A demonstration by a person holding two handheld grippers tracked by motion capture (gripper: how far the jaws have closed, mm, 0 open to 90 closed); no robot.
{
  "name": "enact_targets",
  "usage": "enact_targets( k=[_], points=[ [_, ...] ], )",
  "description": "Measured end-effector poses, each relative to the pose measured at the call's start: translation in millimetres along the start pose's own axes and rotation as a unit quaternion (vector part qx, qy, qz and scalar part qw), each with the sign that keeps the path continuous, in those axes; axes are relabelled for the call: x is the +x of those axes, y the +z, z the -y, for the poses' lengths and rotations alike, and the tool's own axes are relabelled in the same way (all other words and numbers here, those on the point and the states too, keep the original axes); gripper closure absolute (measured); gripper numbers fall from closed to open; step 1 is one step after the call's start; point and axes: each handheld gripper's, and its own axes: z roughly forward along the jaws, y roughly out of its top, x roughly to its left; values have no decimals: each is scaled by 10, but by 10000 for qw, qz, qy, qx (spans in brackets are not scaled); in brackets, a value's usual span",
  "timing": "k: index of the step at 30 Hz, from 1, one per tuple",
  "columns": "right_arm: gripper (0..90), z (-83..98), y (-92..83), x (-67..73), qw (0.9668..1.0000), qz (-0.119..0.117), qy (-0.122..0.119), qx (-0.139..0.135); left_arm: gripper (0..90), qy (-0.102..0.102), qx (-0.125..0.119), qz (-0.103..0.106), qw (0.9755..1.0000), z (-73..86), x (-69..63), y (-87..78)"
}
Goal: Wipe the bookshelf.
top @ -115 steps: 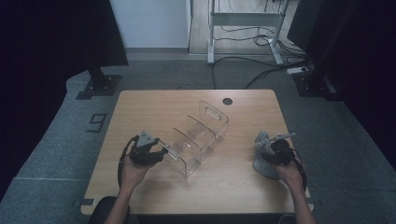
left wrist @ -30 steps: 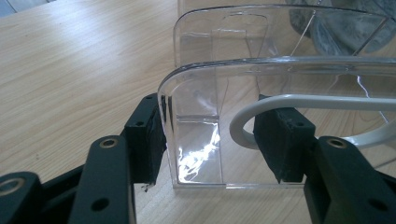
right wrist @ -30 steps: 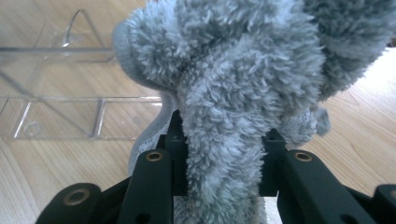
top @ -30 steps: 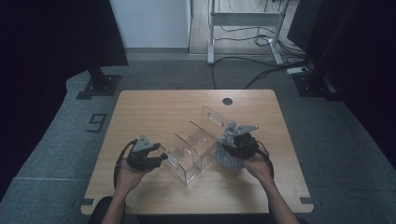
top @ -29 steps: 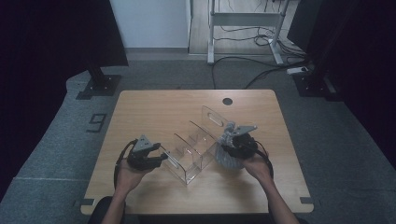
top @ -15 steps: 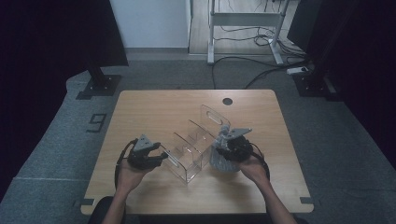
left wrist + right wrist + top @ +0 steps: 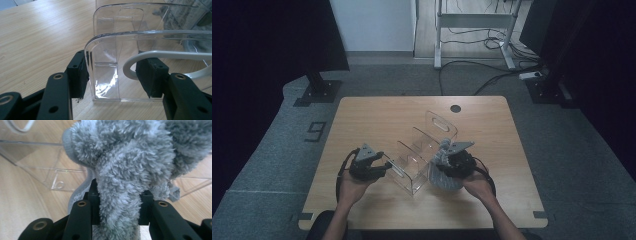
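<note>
Fuzzy grey cloth [image 7: 130,167] hides the right gripper [image 7: 119,202] pads' contact.

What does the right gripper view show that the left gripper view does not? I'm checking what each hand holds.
The right gripper view shows the right gripper clamped on a fluffy grey cloth, its pile close up.

The left gripper view shows the left gripper astride the near end wall of the clear acrylic organizer, with a white handle cut-out rim by one jaw. Whether the pads press the wall is unclear.

Both show the clear organizer, the wooden table and the grey cloth, seen in the left gripper view through the plastic.
</note>
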Motion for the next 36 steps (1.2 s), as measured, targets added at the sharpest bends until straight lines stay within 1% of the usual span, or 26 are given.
enact_targets(
  k=[7, 13, 17, 23, 28, 33, 36],
  points=[
    [642, -37, 32, 127, 9998, -139, -125, 18, 445, -37, -6, -64, 10000, -5, 10, 9],
    [640, -56, 57, 222, 9995, -267, -146, 20, 444, -62, 19, -133, 9999, -15, 11, 16],
    [640, -71, 73, 297, 9991, -361, -222, 45, 443, -71, 40, -188, 9998, -22, 7, 22],
    [639, -83, 83, 401, 9984, -496, -270, 69, 443, -69, 63, -230, 9997, -26, 1, 22],
    [638, -96, 85, 507, 9972, -659, -342, 89, 443, -82, 69, -249, 9996, -28, -5, 24],
    [638, -109, 92, 634, 9958, -752, -511, 100, 443, -106, 63, -277, 9995, -27, -13, 25],
    [637, -113, 98, 697, 9953, -786, -561, 120, 443, -114, 64, -288, 9995, -27, -16, 25]
  ],
)
